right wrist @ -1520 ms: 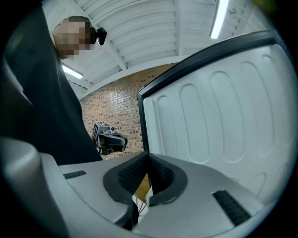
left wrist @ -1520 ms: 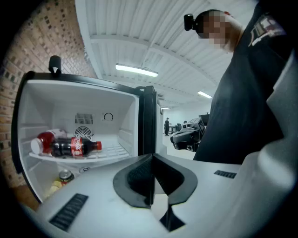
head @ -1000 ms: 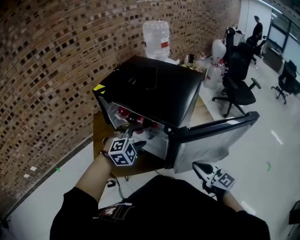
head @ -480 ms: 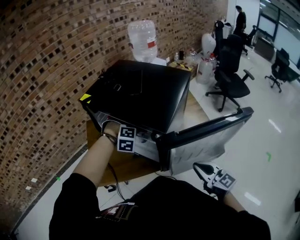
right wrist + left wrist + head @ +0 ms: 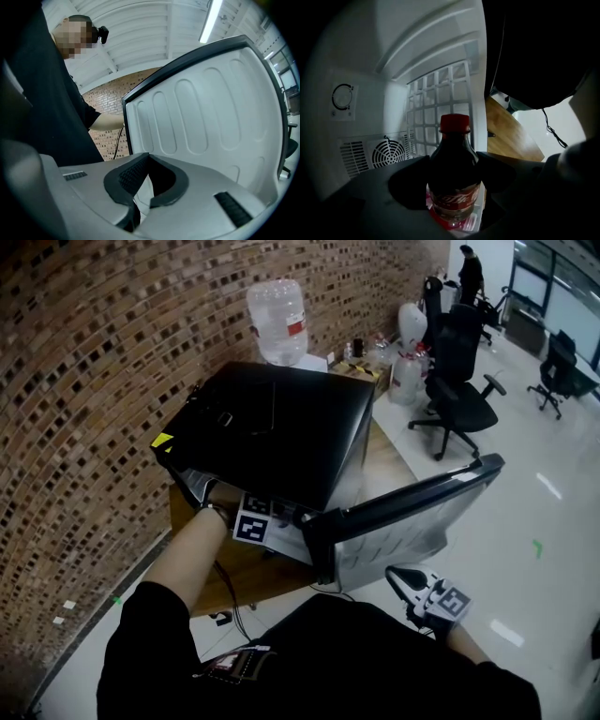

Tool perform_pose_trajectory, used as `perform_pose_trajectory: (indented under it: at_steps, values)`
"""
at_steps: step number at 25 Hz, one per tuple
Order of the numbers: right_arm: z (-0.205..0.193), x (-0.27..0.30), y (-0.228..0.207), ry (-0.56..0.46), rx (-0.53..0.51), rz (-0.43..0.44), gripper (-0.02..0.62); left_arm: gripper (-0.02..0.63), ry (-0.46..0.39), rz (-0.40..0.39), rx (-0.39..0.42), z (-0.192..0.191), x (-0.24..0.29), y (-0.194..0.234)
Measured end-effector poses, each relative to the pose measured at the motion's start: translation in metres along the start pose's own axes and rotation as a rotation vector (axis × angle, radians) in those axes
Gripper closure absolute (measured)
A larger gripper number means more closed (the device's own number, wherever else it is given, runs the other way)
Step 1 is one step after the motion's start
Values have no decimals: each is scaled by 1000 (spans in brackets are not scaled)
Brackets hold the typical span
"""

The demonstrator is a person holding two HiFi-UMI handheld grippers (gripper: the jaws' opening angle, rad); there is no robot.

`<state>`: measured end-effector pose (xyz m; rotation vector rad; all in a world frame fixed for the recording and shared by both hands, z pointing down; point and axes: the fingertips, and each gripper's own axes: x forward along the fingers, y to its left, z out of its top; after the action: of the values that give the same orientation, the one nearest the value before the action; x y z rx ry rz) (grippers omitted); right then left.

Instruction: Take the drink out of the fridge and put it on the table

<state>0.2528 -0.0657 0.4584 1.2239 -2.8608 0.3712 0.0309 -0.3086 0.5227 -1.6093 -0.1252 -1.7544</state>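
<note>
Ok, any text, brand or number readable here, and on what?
Nothing reads clearly.
cola bottle, bottle label: white script on red, too blurred to read.
water jug, jug label: too small.
black mini fridge, yellow corner sticker: too small.

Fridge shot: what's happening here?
A person has the left claw inside the open black fridge, with a cola bottle upright between its jaws, which are closing around it. The bottle is not out of the fridge yet. The right claw hangs shut and empty beside the open door.
</note>
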Motion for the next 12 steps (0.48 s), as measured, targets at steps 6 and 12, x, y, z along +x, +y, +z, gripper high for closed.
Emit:
perform_pose_trajectory:
  at_steps: [6,12]
  values:
    - [3,11,5,-2,2,47,598,295,-139,105,-116,7,-26,-1]
    - [18,45,54,32,-64,235,600,295,-410,170,-353,26,-85,-27]
